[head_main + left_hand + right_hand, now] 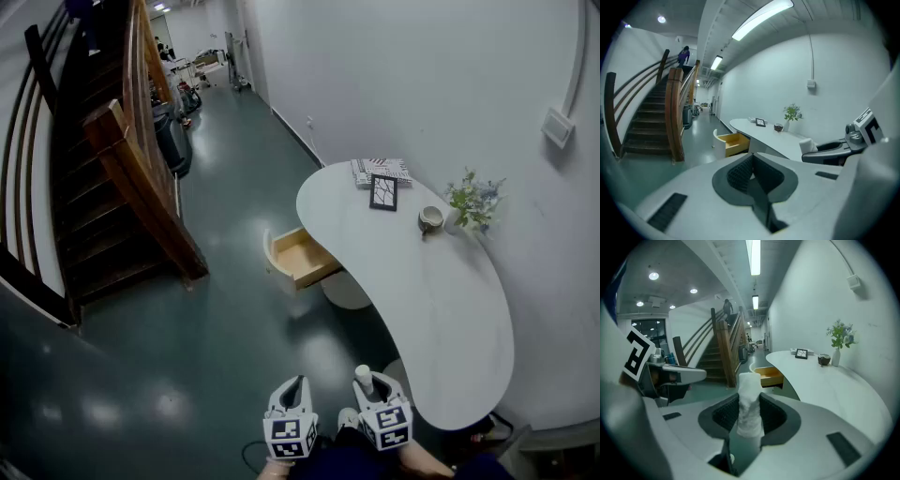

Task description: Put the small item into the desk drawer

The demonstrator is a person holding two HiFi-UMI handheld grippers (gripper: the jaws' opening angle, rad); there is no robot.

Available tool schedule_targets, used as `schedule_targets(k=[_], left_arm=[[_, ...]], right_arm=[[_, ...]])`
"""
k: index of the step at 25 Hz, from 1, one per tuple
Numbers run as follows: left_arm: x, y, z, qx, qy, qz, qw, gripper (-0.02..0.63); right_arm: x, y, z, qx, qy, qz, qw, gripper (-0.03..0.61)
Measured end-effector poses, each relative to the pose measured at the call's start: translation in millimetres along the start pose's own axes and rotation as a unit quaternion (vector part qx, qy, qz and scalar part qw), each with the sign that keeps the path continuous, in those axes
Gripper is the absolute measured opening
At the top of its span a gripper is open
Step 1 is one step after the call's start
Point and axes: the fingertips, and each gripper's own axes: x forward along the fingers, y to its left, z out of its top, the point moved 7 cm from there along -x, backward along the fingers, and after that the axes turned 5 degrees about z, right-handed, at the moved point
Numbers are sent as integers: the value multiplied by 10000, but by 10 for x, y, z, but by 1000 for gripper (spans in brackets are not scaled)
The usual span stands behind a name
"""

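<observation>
Small item (364, 375), head view first: where is it?

— Standing upright in the right gripper (375, 382), its white top poking above the jaws. The open drawer (302, 258) lies well ahead of that gripper and off to its left, sticking out from the edge of the desk (441, 309). The left gripper (295, 386) is just beside the right one.

— What does the left gripper view add?

— The left gripper (751, 173) has its jaws together with nothing between them. To its right, the right gripper (834, 147) carries the white roll (807, 146). The drawer (731, 142) is ahead, with pale wood inside and a curved white front.

— And the right gripper view?

— The jaws are closed on the roll (749, 408) about half way, and the ribbed dark pads (724, 416) press its lower part. Its surface looks crinkled, like rolled cloth or paper. I judge it light, soft and easily squashed, not slippery, and unlikely to break.

— Is that a good place to hold it?

— I think so. A low grip across the middle keeps it upright, and gentle pressure should be enough. The desk (825, 380) is smooth, white and kidney-shaped, and the drawer (769, 376) is straight ahead of the jaws.
</observation>
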Motion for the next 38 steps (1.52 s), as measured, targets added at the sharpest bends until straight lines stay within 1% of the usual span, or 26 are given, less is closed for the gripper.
schedule_targets(k=[3, 7, 11, 17, 20, 24, 28, 34, 38], left_arm=[[-16, 76, 41, 42, -75, -63, 9999, 3], [-38, 213, 73, 145, -137, -165, 9997, 3], [-71, 412, 108, 200, -181, -290, 9992, 3], [-132, 738, 47, 351, -96, -474, 9982, 3], [-170, 847, 40, 433, -91, -574, 9974, 3], [-178, 914, 0, 373, -78, -596, 9975, 3], [-106, 974, -40, 281, -49, -542, 9981, 3], [102, 1030, -3, 193, 29, -292, 9994, 3], [370, 1016, 134, 158, 37, -151, 9998, 3]], right_arm=[[13, 51, 75, 22, -45, -126, 9999, 133], [103, 163, 81, -148, -59, -251, 9996, 133], [157, 284, 197, 88, -272, -439, 9986, 135], [256, 513, 140, 312, -394, -775, 9957, 135], [294, 637, 138, 392, -433, -865, 9945, 135], [350, 715, 103, 393, -376, -867, 9947, 135], [455, 700, 130, 338, -334, -806, 9956, 135], [737, 491, 248, 329, -321, -605, 9971, 135], [1014, 274, 436, 189, -344, -382, 9985, 135]])
